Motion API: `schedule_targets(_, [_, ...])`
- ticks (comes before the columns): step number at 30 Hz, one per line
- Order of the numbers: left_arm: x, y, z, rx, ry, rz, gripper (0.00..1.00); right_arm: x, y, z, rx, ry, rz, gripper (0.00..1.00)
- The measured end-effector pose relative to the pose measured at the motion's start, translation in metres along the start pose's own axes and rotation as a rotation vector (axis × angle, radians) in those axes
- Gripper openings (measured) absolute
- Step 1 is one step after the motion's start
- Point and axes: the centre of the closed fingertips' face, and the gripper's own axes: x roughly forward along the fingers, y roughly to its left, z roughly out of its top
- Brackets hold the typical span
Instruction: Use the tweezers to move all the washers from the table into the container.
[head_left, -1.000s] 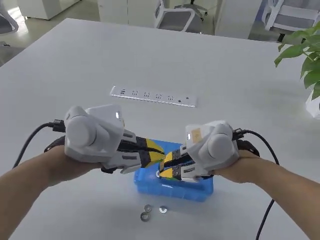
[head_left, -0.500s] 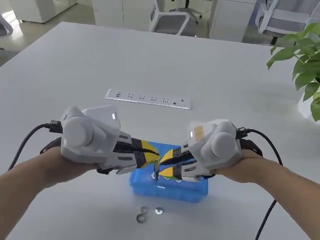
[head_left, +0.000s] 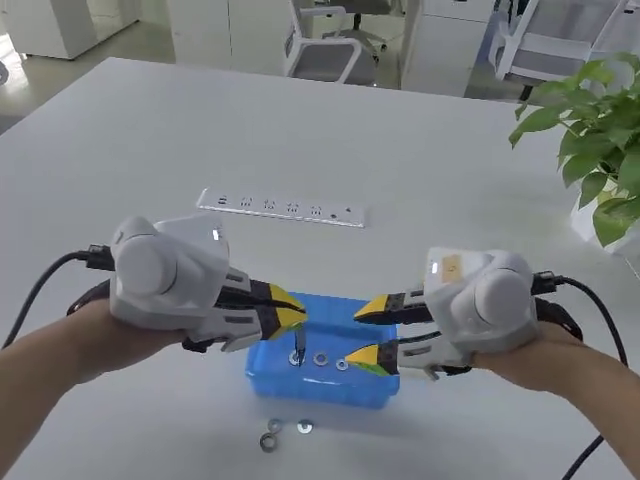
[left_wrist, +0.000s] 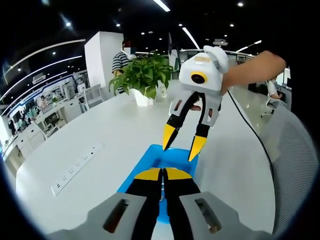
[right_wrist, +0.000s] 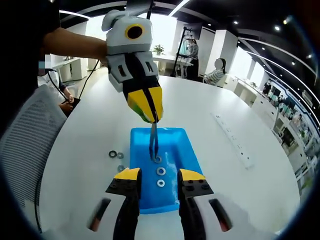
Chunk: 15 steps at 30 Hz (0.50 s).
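My left gripper (head_left: 290, 312) is pinching the tweezers (right_wrist: 153, 140), their tips dipping into the blue container (head_left: 310, 390) under my fingers, beside three washers (right_wrist: 160, 171). My right gripper (head_left: 358, 335) is gaping opposite. Loose washers (head_left: 270, 440) are lying just outside the container.

1. In the head view, the plant (head_left: 590, 150) is cut off by the right edge.
2. Low in the left gripper view, the left gripper (left_wrist: 161, 173) covers the near end of the container (left_wrist: 172, 156).
3. At the head view's bottom centre, the washers (head_left: 270, 440) on the table are too small to count.
4. Mid-frame in the right gripper view, it is unclear whether the tweezers (right_wrist: 153, 137) pinch the washer (right_wrist: 158, 159) at their tips.
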Motion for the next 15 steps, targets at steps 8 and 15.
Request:
schedule_targets(8, [-0.008,-0.002,0.013,0.007,0.005,0.002,0.05,-0.021,0.007,-0.007,0.075,0.001,-0.052,0.35])
schedule_targets(15, [-0.017,-0.005,0.022,0.028,0.024,0.007,0.05,-0.035,0.019,-0.013,0.142,0.003,-0.083,0.42])
